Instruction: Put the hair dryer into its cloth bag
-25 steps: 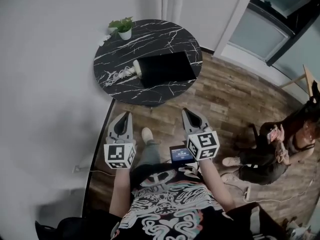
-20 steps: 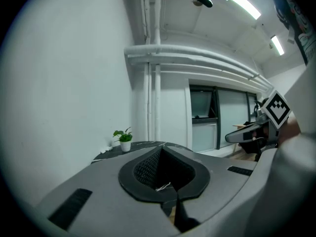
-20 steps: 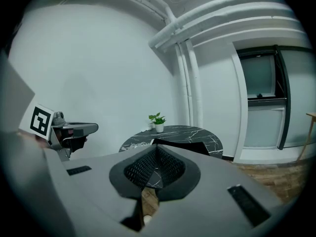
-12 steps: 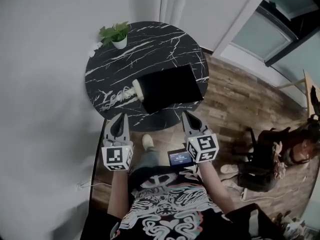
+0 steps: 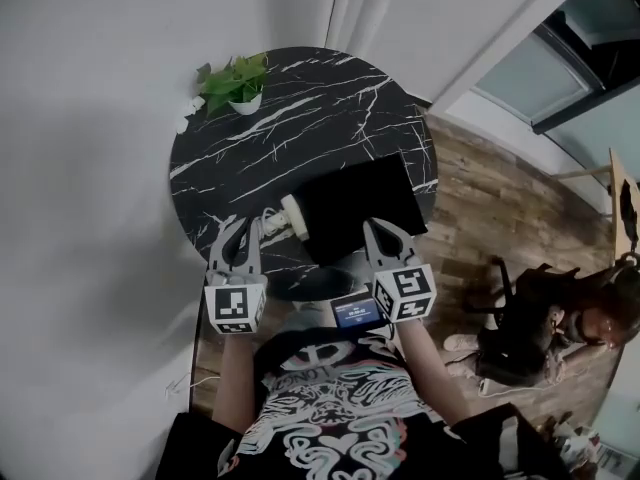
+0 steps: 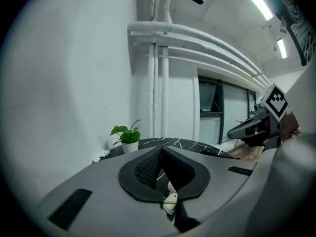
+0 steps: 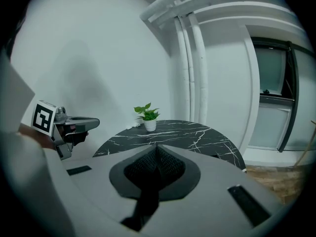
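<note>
The hair dryer (image 5: 293, 218) lies on the round black marble table (image 5: 300, 118), just ahead of your L gripper (image 5: 245, 230) and a little to its right. Only its white end shows, hard against the near-left edge of the black cloth bag (image 5: 360, 203) (whether the rest sits inside the bag can't be told). Its white cord (image 5: 268, 223) is bunched right at the L gripper's tip. The bag lies flat directly ahead of your R gripper (image 5: 375, 230), approx. between the two tools. Both grippers hover over the table's near edge, side by side and apart. In each gripper view the jaws are pressed together with nothing pinched. A small potted plant (image 5: 232, 80) stands well ahead of the L gripper, at the table's far edge by the white wall. To the R gripper's right, across the wood floor (image 5: 480, 198), a person (image 5: 540, 318) sits low.
</note>
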A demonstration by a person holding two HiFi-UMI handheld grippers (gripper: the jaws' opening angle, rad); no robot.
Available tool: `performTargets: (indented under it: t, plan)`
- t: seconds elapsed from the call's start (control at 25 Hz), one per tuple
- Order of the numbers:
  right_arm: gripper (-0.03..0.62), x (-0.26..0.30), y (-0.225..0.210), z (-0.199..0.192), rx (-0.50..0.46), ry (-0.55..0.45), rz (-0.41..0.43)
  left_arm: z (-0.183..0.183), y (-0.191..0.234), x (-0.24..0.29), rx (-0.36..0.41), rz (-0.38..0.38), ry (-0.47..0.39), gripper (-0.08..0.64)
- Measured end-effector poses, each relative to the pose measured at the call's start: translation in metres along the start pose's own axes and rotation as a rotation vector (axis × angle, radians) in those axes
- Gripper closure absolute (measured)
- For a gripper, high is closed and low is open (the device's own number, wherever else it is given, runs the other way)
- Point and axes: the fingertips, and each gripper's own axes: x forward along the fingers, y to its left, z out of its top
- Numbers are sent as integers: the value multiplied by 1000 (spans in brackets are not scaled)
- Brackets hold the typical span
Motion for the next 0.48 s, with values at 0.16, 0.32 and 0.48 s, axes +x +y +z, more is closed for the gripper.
performTargets:
  t: [0.16,0.32,0.48]
  plan:
    - [572,23,0,6,-2,17,-5,-6,17,20,-5,-15,23,545]
    - [572,33,5,4,-8,40,-3,-18,28,32,11,-26,50,545]
    - [572,32,10,-8,21,84,8,-31,27,37,-3,-41,90,545]
